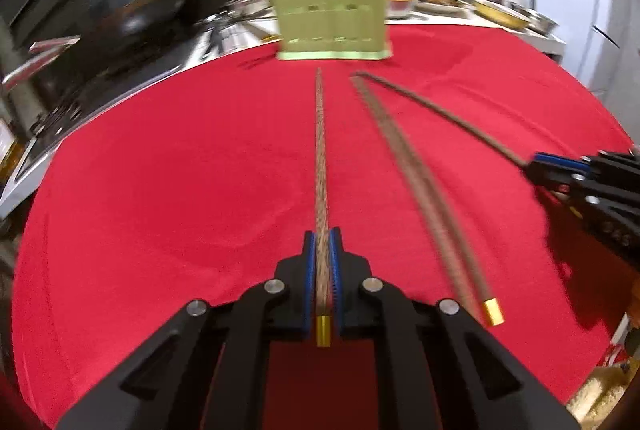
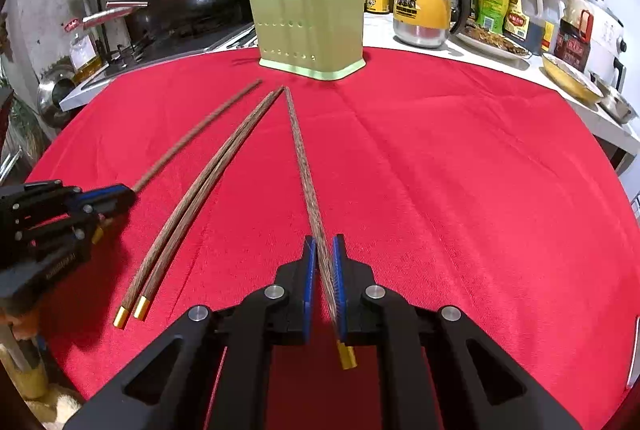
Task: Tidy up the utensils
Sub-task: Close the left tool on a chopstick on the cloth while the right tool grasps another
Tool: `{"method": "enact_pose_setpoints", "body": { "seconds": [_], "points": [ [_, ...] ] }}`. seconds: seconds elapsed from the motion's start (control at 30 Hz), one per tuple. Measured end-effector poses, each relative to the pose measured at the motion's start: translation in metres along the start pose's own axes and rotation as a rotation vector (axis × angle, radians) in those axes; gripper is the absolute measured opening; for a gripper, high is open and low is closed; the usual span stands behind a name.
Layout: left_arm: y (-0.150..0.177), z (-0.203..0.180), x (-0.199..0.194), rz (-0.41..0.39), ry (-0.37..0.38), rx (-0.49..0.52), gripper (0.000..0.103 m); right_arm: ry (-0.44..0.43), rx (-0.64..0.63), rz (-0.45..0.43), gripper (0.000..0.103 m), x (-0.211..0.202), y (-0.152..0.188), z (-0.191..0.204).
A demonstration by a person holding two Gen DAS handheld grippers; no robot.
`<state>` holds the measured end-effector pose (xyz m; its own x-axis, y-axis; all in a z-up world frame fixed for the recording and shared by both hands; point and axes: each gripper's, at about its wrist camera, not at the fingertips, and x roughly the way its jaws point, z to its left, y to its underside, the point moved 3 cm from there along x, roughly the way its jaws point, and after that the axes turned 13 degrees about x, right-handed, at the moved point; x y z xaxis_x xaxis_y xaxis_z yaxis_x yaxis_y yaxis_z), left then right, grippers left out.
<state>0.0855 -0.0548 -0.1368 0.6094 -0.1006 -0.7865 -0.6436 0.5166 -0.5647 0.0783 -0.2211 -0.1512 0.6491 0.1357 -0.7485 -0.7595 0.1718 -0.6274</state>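
Note:
A brown chopstick with a gold cap (image 1: pixel 321 166) lies lengthwise on the red cloth (image 1: pixel 168 170), and my left gripper (image 1: pixel 323 236) is shut on its capped end. My right gripper (image 2: pixel 324 240) is shut on another chopstick (image 2: pixel 302 158) near its gold cap. Between the two held sticks lies a loose pair of chopsticks (image 2: pixel 200 190), also visible in the left wrist view (image 1: pixel 416 182). Each gripper shows in the other's view: the right gripper (image 1: pixel 530 168) and the left gripper (image 2: pixel 128 192). A pale green perforated holder (image 2: pixel 308 22) (image 1: pixel 332 10) stands at the cloth's far edge with several chopsticks upright in it.
Behind the cloth, a white counter carries a yellow mug (image 2: pixel 424 10), sauce bottles (image 2: pixel 494 4), a yellow bowl (image 2: pixel 570 76) and a white cooker (image 2: pixel 604 34). A dark wok and stove (image 2: pixel 192 6) sit to the far left. The cloth's round edge drops off on both sides.

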Motion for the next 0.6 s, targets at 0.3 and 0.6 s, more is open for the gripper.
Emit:
{"method": "enact_pose_setpoints", "body": {
  "seconds": [0.3,0.6],
  "points": [
    [0.029,0.023,-0.018,-0.037,0.103,-0.075,0.022,-0.051,-0.031,-0.003,0.029,-0.014,0.016,-0.003],
    [0.043,0.01,-0.029,-0.039,0.046,-0.064,0.023,-0.071,-0.063,-0.046,0.029,-0.034,0.04,-0.011]
  ]
}}
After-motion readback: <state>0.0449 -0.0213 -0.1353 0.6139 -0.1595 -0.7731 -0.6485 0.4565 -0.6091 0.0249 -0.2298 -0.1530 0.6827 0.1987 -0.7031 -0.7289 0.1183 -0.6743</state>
